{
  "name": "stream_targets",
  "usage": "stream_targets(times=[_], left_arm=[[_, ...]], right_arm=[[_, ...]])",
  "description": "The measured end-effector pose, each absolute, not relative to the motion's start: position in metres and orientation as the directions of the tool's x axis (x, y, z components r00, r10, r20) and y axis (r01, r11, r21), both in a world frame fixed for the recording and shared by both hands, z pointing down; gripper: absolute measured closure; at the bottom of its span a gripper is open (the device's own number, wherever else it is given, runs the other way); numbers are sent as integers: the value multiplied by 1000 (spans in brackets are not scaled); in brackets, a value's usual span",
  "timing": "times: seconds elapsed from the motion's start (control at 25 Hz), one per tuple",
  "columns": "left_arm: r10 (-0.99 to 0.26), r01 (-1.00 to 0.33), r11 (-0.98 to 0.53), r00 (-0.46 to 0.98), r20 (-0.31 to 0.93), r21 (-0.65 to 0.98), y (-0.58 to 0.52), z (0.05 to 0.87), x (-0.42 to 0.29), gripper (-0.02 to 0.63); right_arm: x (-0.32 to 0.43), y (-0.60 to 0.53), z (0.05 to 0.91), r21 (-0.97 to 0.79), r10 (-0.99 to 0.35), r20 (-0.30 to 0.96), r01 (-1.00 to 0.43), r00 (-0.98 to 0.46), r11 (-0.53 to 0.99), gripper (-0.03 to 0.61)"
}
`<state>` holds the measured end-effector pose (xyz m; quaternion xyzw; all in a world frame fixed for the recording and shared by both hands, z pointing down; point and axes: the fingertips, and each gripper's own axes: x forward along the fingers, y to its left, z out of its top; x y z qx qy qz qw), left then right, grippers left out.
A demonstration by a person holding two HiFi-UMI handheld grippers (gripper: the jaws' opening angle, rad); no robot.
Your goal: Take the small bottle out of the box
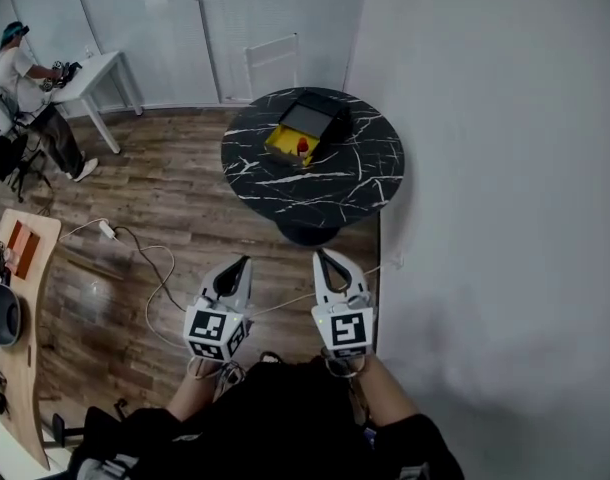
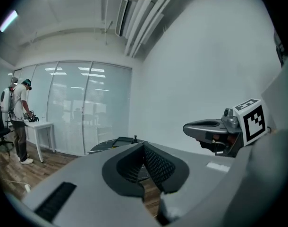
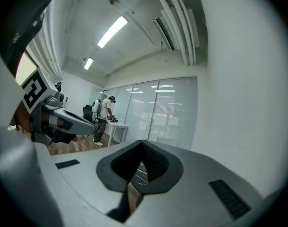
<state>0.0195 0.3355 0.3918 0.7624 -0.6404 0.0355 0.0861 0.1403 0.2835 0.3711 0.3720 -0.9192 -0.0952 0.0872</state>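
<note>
Small bottle (image 1: 303,149) sits in the open yellow box (image 1: 284,141) on the round black marble table (image 1: 357,182) beside the white wall (image 1: 505,168). We hold the left gripper (image 1: 242,263) and right gripper (image 1: 324,257) closed and empty over the wood floor (image 1: 175,203), well apart from the table.

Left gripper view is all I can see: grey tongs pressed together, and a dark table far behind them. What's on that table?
Observer: The head view shows an open box on the round black table. The inside of the box is yellow.
Operator: Is anything in it?
Observer: A small red-topped thing stands in the yellow part. It is too small to say whether it is the bottle.
Operator: And the other tongs, are they holding something?
Observer: No. In their own view the right tongs are shut with nothing between them.
</note>
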Motion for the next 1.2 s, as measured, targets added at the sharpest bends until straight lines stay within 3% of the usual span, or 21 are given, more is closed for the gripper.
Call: stream_targets(times=[0.64, 1.2], left_arm=[[-962, -987, -121, 143, 234, 109, 306, 420, -74, 615], [-917, -975, -194, 219, 333, 105, 145, 441, -111, 615]], right_arm=[[54, 227, 392, 238, -674, 134, -637, -726, 733, 583], [51, 56, 427, 219, -687, 206, -651, -697, 727, 583]])
